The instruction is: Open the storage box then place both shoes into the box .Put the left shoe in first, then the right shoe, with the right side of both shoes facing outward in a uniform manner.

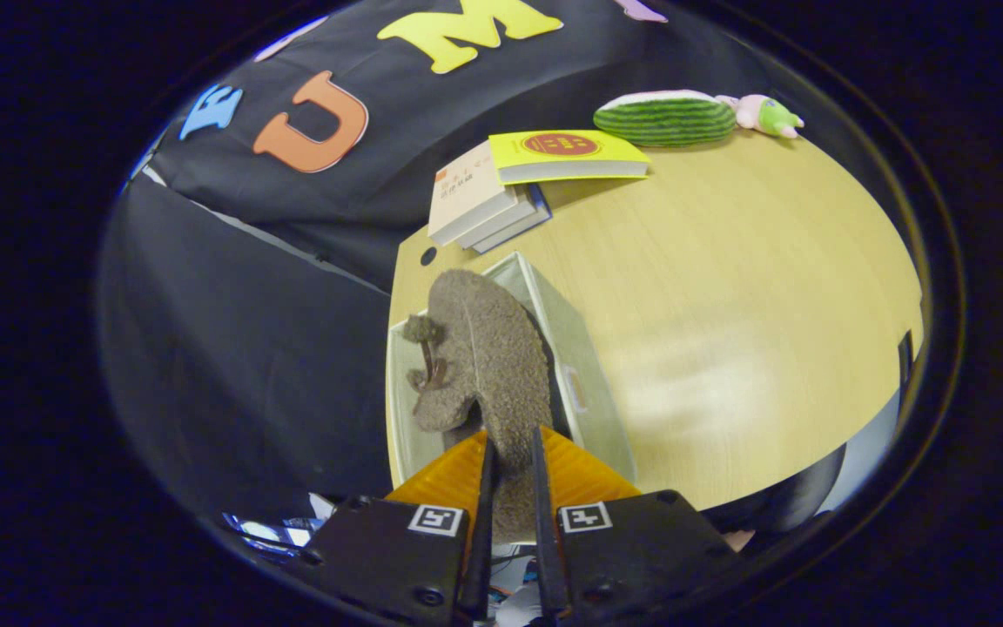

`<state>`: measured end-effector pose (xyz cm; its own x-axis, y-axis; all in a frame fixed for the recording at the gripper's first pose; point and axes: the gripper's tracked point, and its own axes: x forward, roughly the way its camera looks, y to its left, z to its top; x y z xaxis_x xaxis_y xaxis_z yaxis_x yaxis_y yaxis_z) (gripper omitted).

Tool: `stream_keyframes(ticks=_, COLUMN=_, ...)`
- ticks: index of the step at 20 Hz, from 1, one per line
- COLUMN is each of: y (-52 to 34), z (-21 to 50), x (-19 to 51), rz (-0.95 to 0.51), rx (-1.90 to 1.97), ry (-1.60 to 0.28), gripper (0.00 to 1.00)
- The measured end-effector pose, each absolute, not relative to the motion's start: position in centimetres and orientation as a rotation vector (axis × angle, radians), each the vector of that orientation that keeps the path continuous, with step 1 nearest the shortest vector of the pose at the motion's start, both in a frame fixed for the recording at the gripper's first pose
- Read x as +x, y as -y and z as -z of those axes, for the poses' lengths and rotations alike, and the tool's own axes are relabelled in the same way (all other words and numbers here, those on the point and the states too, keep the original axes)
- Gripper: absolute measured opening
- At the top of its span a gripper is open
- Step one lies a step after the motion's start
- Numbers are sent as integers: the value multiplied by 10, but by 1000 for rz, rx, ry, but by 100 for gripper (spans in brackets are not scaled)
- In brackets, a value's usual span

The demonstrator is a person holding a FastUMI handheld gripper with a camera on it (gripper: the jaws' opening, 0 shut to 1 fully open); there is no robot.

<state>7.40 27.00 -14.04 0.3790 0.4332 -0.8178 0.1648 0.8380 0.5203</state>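
Gripper (512, 453) is clamping narrow on the fuzzy shoe (484, 357) — both fingers pressing it. Shoe is hanging over the open storage box (584, 366) just ahead — books (501, 187) lying beyond.

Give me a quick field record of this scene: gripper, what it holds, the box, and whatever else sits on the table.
gripper: gripper, shut on the shoe
held item: fuzzy brown shoe with a small bow, above the box
box: pale fabric storage box, open, on the table
table: light wooden table
other items: stack of books, yellow book on top; watermelon plush toy
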Motion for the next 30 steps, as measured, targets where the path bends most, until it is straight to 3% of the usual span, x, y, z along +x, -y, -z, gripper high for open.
stream_keyframes(ticks=2, y=-274, z=134, x=75, rz=-198, rx=585, ry=-1172, gripper=28)
stream_keyframes(ticks=4, y=-272, z=127, x=79, rz=-206, rx=575, ry=-1142, gripper=43)
stream_keyframes(ticks=5, y=-270, z=124, x=81, rz=-211, rx=569, ry=-1125, gripper=57)
stream_keyframes(ticks=8, y=-260, z=109, x=91, rz=-212, rx=539, ry=-1032, gripper=78)
stream_keyframes(ticks=9, y=-254, z=104, x=94, rz=-205, rx=528, ry=-1004, gripper=81)
stream_keyframes(ticks=18, y=-179, z=32, x=128, rz=-157, rx=352, ry=-656, gripper=82)
stream_keyframes(ticks=22, y=-142, z=6, x=109, rz=-104, rx=281, ry=-480, gripper=99)
stream_keyframes(ticks=28, y=-99, z=-46, x=65, rz=-18, rx=48, ry=-105, gripper=100)
stream_keyframes(ticks=30, y=-93, z=-42, x=46, rz=4, rx=5, ry=-62, gripper=100)
